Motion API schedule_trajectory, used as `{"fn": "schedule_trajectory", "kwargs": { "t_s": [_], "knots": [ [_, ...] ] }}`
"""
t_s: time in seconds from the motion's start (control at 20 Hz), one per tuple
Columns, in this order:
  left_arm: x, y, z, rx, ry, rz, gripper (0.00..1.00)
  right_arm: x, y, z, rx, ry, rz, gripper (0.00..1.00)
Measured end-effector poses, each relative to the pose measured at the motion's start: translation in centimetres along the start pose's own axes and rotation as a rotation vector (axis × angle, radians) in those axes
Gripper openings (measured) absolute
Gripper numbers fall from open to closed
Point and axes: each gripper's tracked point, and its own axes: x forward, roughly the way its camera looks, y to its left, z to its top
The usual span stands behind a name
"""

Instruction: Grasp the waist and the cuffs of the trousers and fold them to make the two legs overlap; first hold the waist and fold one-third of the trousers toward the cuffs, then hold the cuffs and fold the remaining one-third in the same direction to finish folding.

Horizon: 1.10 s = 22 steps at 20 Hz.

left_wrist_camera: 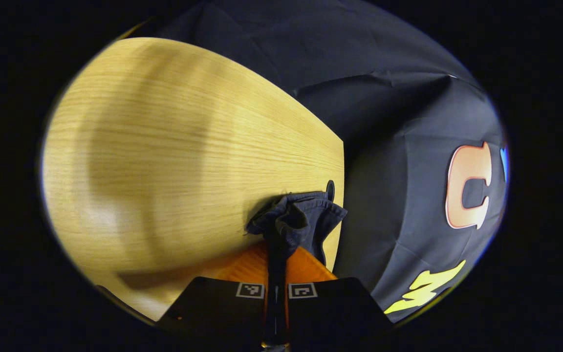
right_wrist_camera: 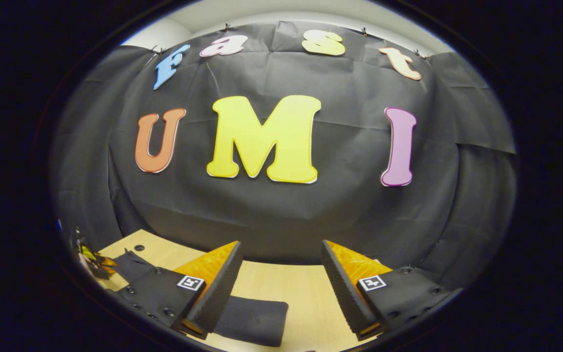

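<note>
In the left gripper view the dark navy trousers (left_wrist_camera: 306,217) bunch up at the right edge of the wooden table (left_wrist_camera: 164,146). My left gripper (left_wrist_camera: 276,244) is shut on that bunched cloth, which sticks out past the fingertips. My right gripper (right_wrist_camera: 280,247) hangs open above the table (right_wrist_camera: 306,293), nothing between its fingers. Under it a flat dark part of the trousers (right_wrist_camera: 254,318) lies on the wood, and more of the cloth (right_wrist_camera: 132,264) runs left toward the other gripper (right_wrist_camera: 91,261) at the far left edge of the right gripper view.
The booth's black cloth wall (left_wrist_camera: 408,146) hangs close beyond the table's right edge. A small round hole (left_wrist_camera: 330,188) sits in the table by the bunched cloth. In the right gripper view the wall (right_wrist_camera: 281,210) stands just behind the table's far edge.
</note>
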Motion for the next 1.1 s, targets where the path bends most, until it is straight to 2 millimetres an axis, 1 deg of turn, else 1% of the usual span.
{"fn": "schedule_trajectory", "kwargs": {
  "t_s": [0.15, 0.25, 0.35, 0.45, 0.55, 0.65, 0.75, 0.9, 1.0, 1.1],
  "knots": [
    [-0.4, -0.5, 0.0, 0.018, -0.010, -0.005, 0.04, -0.1, -0.3, -0.2, 0.006, 0.011, 0.001, 0.98],
    [-1.1, -1.4, -0.3, 0.064, -0.024, -0.021, 0.04, 0.0, -0.3, -0.7, 0.017, 0.021, 0.004, 0.99],
    [-1.6, -2.2, -0.2, 0.121, -0.035, -0.034, 0.04, -0.3, -0.3, -0.8, 0.023, 0.023, 0.008, 0.99],
    [-2.1, -3.3, -0.4, 0.164, -0.044, -0.045, 0.04, -0.5, -0.4, -0.7, 0.022, 0.018, 0.012, 0.99],
    [-2.7, -4.5, -1.2, 0.222, -0.064, -0.051, 0.04, -0.8, -0.6, -0.6, 0.035, 0.013, 0.013, 0.99],
    [-3.7, -6.3, -1.8, 0.260, -0.078, -0.075, 0.04, -1.1, -0.9, -0.8, 0.050, 0.018, 0.014, 0.99],
    [-4.7, -7.6, -2.7, 0.322, -0.084, -0.087, 0.04, -1.4, -1.3, -0.9, 0.062, 0.017, 0.012, 0.99],
    [-5.8, -9.8, -4.6, 0.427, -0.091, -0.117, 0.04, -2.1, -2.2, -0.8, 0.091, 0.012, 0.008, 0.99],
    [-7.0, -11.3, -6.0, 0.492, -0.099, -0.143, 0.04, -2.5, -2.7, -1.2, 0.099, 0.015, 0.005, 0.99],
    [-8.1, -12.7, -8.1, 0.595, -0.099, -0.174, 0.04, -3.0, -3.5, -1.3, 0.102, 0.014, -0.001, 0.99]
  ]
}}
